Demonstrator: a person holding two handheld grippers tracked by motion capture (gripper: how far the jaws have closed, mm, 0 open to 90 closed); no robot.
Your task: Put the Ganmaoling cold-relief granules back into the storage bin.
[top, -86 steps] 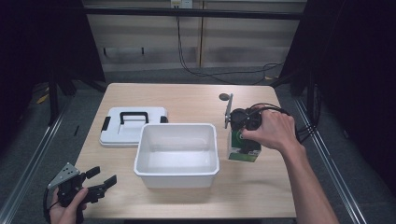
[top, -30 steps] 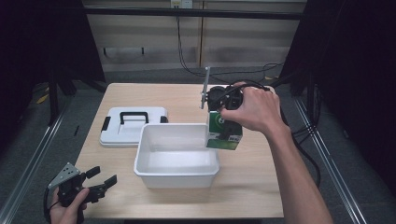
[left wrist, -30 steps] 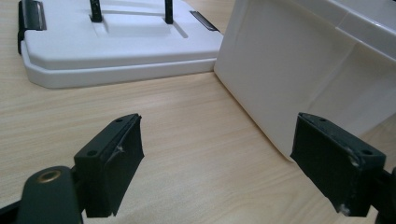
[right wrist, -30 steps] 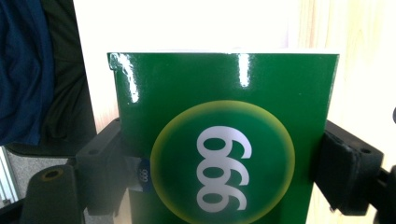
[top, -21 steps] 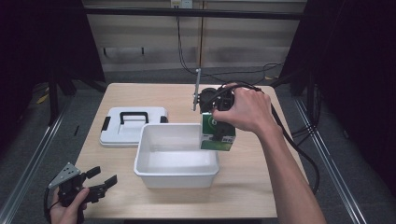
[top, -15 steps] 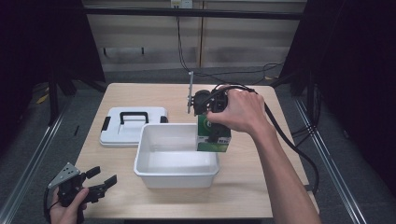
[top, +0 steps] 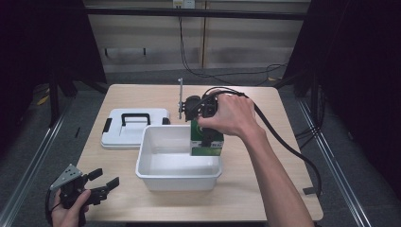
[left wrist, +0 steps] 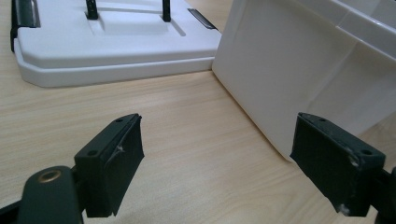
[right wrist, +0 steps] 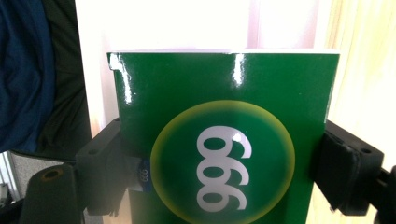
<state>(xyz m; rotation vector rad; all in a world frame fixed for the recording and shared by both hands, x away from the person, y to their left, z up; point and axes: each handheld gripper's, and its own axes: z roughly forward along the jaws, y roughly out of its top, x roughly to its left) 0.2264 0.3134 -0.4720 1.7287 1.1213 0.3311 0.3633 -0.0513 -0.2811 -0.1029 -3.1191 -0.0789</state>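
Gripping a green box (top: 206,142) between its jaws, the right gripper (top: 204,124) holds it upright over the right end of the white tub (top: 161,166) at mid-worktop (top: 279,156). Left gripper (top: 97,185) sits low at the near left corner, jaws wide with nothing between them, pointing toward the tub. White lid (top: 135,127) with black handle lies flat just behind the tub's left end.

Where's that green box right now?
In the high view, the green box is clamped in the right gripper over the right end of the white bin, right of its lid.
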